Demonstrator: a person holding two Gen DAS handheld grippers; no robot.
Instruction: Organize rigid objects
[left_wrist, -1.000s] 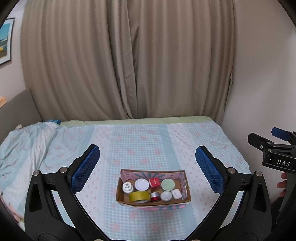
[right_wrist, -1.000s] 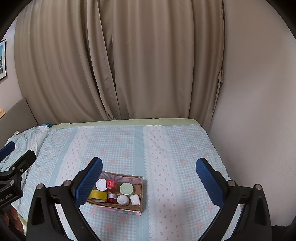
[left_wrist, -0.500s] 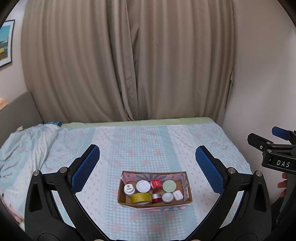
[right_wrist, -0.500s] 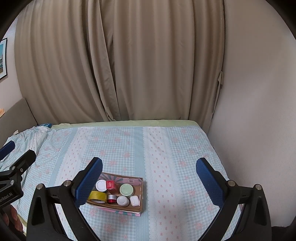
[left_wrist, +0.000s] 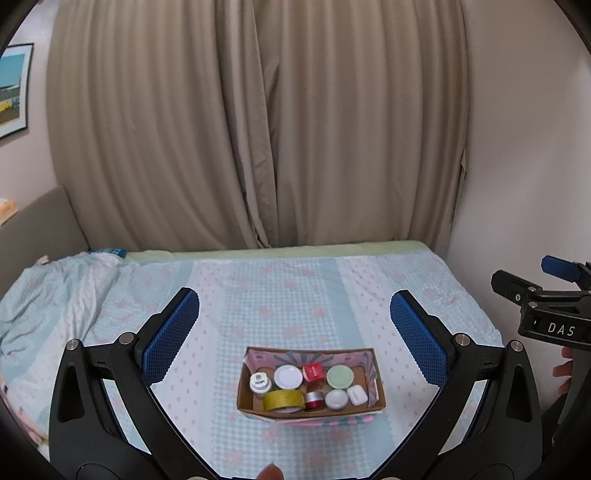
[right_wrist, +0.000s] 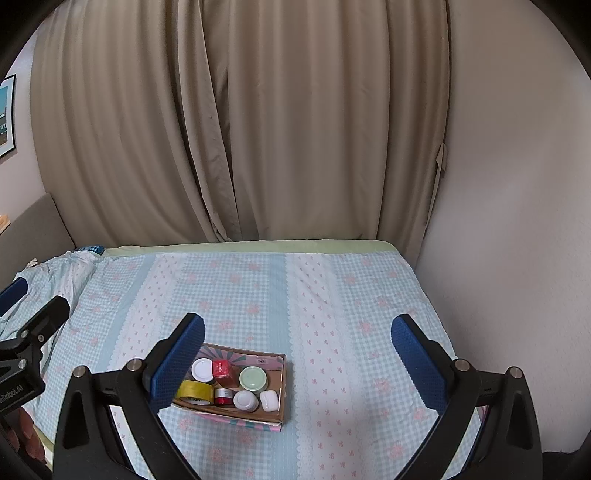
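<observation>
Box (left_wrist: 312, 410) alone on checked bedspread (left_wrist: 295, 295)

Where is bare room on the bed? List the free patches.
Free: the wide stretch of sheet between the box and the wall, and the strip from box to curtain. The box is packed with jars and tape; crumpled bedding fills the left.

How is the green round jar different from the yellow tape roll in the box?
The green-lidded jar has a pale green, closed, flat top; the yellow tape roll is a yellow ring with a hole in its middle.
The jar sits in the back row of the cardboard box, right of the red box; the roll is in the front row, further left.
Both are round and inside the box.
</observation>
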